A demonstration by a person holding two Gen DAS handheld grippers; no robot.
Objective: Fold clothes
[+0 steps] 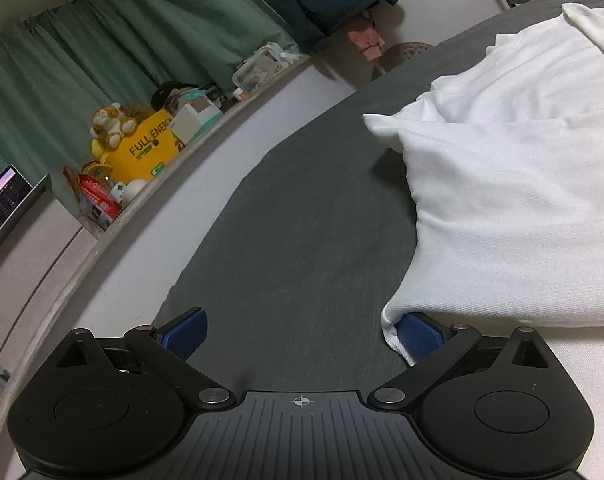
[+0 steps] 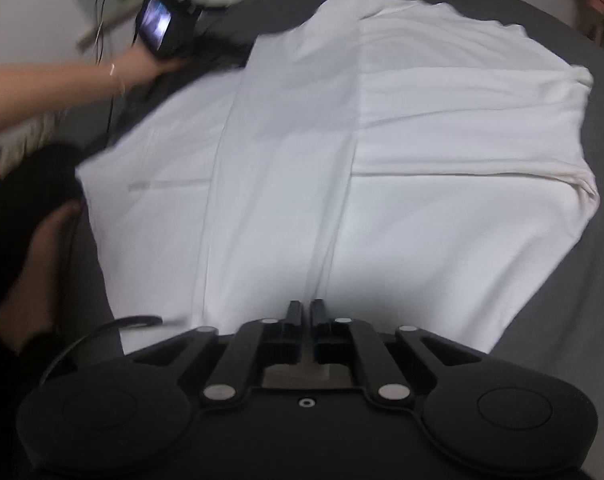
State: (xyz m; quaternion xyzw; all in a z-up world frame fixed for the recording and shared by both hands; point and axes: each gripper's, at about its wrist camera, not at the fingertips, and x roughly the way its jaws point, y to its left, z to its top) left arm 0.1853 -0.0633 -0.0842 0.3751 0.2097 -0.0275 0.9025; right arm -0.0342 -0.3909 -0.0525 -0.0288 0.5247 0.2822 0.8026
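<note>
White garment (image 2: 341,152) part-folded on bed

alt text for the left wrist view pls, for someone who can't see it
The left claw stands wide open low over a dark grey bed sheet, its right blue finger tucked under the edge of a white garment lying partly folded at right. Behind, a ledge holds a yellow plush toy before green curtains.

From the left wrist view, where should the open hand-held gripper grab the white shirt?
Probably the shirt corner draped over the left hand-held gripper's right finger. Slide in sideways from the bare gray sheet; that hem edge is lifted, free and easiest to pinch.
</note>
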